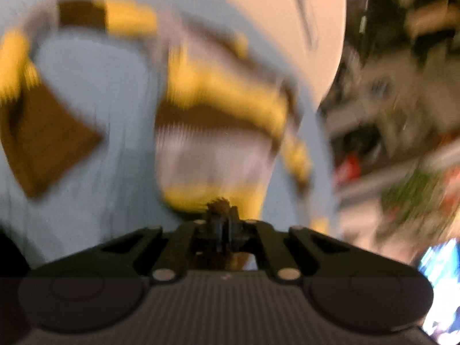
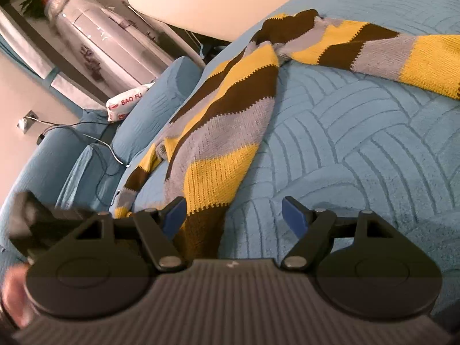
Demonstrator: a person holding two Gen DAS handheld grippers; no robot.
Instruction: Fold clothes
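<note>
the striped knit (image 2: 218,132) lies sprawled on the blue bed cover (image 2: 359,149), its long axis running away from the right tool (image 2: 234,215), which gapes empty astride its near hem. the left tool (image 1: 225,215), blurred, seems clamped on an edge.

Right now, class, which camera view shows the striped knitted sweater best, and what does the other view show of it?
The right wrist view: the striped knitted sweater lies sharp and spread across the blue quilted cover, its yellow, brown and grey bands clear. The left wrist view shows it only as a motion-blurred smear, with the left claw shut on a bit of it.
</note>
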